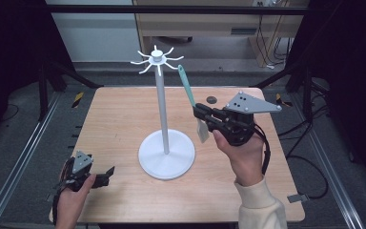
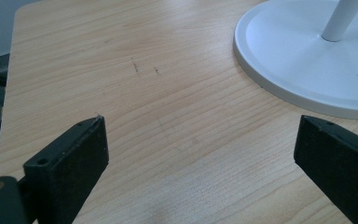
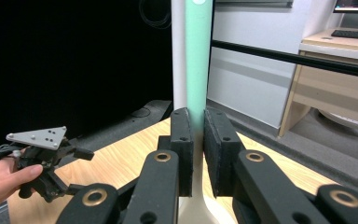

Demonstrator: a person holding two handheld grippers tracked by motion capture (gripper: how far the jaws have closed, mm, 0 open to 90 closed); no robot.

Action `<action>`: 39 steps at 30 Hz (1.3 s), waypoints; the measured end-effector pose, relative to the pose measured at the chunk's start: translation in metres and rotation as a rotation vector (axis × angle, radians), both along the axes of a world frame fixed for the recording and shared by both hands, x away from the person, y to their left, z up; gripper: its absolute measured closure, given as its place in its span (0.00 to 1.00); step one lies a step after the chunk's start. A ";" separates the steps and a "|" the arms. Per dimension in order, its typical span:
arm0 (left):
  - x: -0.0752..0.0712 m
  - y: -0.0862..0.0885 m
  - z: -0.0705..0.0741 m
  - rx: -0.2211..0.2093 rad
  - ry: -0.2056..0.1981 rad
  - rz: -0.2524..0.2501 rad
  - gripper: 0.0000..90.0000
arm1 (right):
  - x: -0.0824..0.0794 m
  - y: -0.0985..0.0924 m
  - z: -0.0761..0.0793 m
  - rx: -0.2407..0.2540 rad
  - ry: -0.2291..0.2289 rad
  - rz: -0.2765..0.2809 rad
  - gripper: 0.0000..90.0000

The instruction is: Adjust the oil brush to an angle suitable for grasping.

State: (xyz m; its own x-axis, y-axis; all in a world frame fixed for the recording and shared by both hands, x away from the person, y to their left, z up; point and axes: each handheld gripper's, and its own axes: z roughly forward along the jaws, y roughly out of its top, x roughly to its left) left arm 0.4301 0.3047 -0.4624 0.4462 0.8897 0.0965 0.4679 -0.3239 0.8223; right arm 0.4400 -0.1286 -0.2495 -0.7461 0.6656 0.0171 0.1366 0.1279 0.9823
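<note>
Left gripper at 7 o'clock, jaws spread, apparently resting low. Right gripper at 3 o'clock, jaws clamped.

You were working in a lab or test room set up for recording. The wooden desk stood inside a black metal frame, with aluminium rails along the floor at the left and right of the high view. Loose cables hung at the upper right by a pale wood cabinet. Yellow-black hazard tape marked the grey floor at the desk's far corners. In the right gripper view, office furniture filled the right side.
</note>
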 end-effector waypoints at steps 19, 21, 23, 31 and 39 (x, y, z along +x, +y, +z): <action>-0.001 0.000 0.000 0.007 0.003 0.000 0.03 | 0.015 0.018 -0.003 -0.031 0.026 0.010 0.92; -0.001 0.001 0.000 0.006 0.001 0.003 0.03 | 0.016 0.019 -0.004 -0.032 0.024 0.012 0.92; -0.001 0.001 0.000 0.005 0.000 0.004 0.03 | 0.016 0.019 -0.004 -0.033 0.025 0.012 0.92; -0.001 0.001 0.000 0.005 0.002 0.004 0.03 | 0.017 0.020 -0.005 -0.030 0.022 0.009 0.92; -0.001 0.001 0.000 0.006 0.001 0.005 0.03 | 0.021 0.024 -0.009 -0.018 0.022 0.010 0.92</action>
